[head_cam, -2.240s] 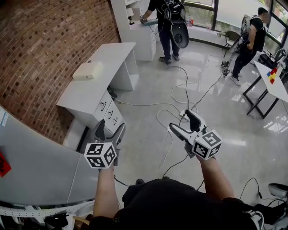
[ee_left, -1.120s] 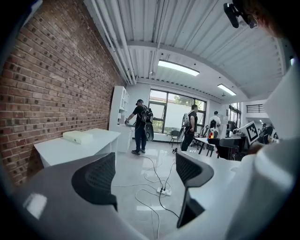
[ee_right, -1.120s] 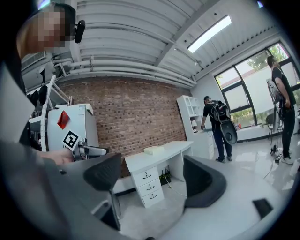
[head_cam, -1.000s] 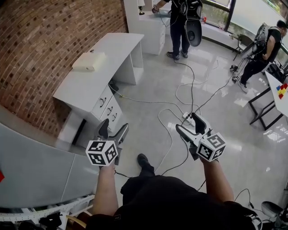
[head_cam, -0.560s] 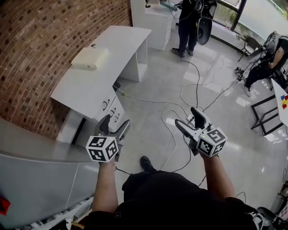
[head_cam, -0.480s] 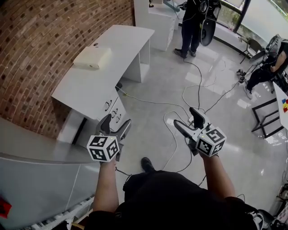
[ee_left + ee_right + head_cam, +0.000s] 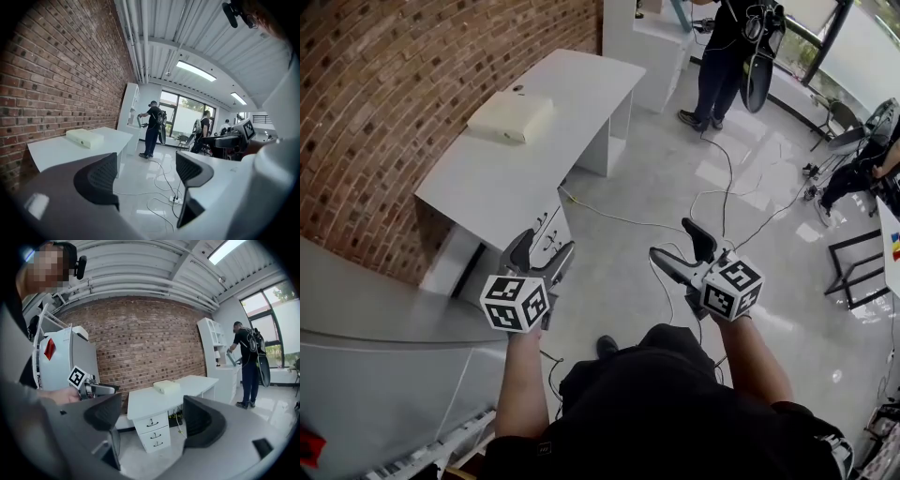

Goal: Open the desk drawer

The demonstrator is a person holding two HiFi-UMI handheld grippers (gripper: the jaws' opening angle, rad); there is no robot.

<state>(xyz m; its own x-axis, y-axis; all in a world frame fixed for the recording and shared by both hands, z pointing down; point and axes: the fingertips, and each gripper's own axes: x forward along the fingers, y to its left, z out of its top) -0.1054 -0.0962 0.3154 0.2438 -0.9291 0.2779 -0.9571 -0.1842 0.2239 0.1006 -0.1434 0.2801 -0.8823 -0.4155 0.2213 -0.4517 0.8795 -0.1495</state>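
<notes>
A white desk [image 7: 497,178] stands against the brick wall, with a stack of three shut drawers [image 7: 549,240] at its near end. In the right gripper view the drawers [image 7: 152,429] show dark curved handles. My left gripper [image 7: 542,251] hovers open just in front of the drawer stack, holding nothing. Further right, over the floor, my right gripper [image 7: 672,241] is also open and empty. In the left gripper view the left gripper [image 7: 146,173] looks along the desk's edge at the room. The right gripper [image 7: 152,416] faces the drawers from a distance.
A cream box [image 7: 511,117] lies on the desk top. Cables [image 7: 712,202] and a power strip trail over the shiny floor. A grey cabinet [image 7: 375,309] stands at my left. One person [image 7: 731,47] works at a white shelf unit behind; another [image 7: 862,159] is far right.
I have walked closer to the desk, so the drawers now sit just ahead of the left gripper. Both grippers stayed open and moved forward with me.
</notes>
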